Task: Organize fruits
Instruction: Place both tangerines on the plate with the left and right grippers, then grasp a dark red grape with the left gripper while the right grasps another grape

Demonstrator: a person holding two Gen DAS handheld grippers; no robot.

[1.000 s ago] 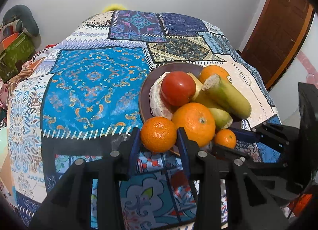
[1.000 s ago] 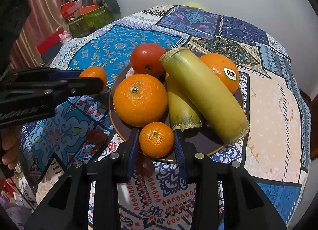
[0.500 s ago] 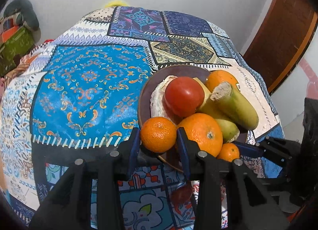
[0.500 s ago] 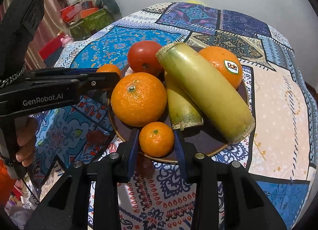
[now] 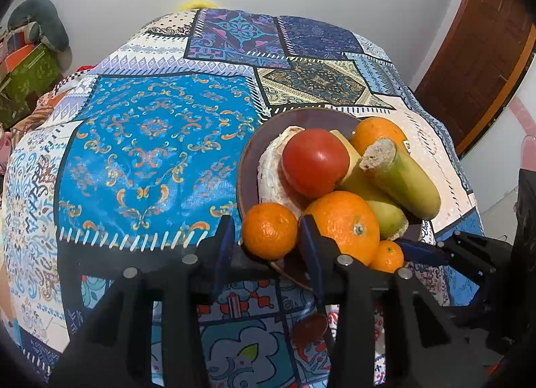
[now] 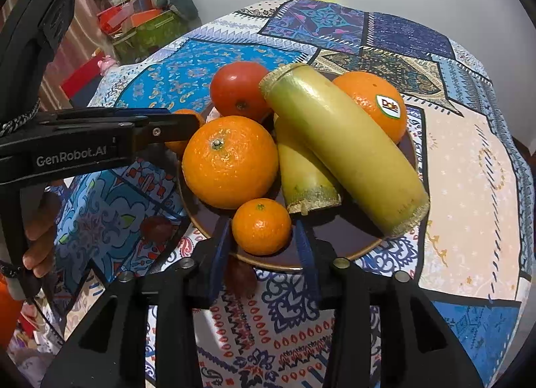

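A dark brown plate holds a red tomato, a big orange, a stickered orange and two cut yellow-green banana pieces. My left gripper straddles a mandarin at the plate's near-left rim. Its jaws are opening, with a gap beside the left pad. My right gripper straddles a smaller mandarin resting inside the plate's front rim. Those jaws are opening too, with slivers of space at both pads. The left gripper reaches in from the left in the right wrist view.
A patchwork tablecloth covers the round table. Small dark red fruits lie on the cloth by the plate. A person's hand holds the left tool. Boxes stand at the far left, a wooden door at the right.
The left gripper carried its mandarin right to the plate's rim. Both pairs of jaws have spread slightly off their mandarins. The right gripper stayed put.
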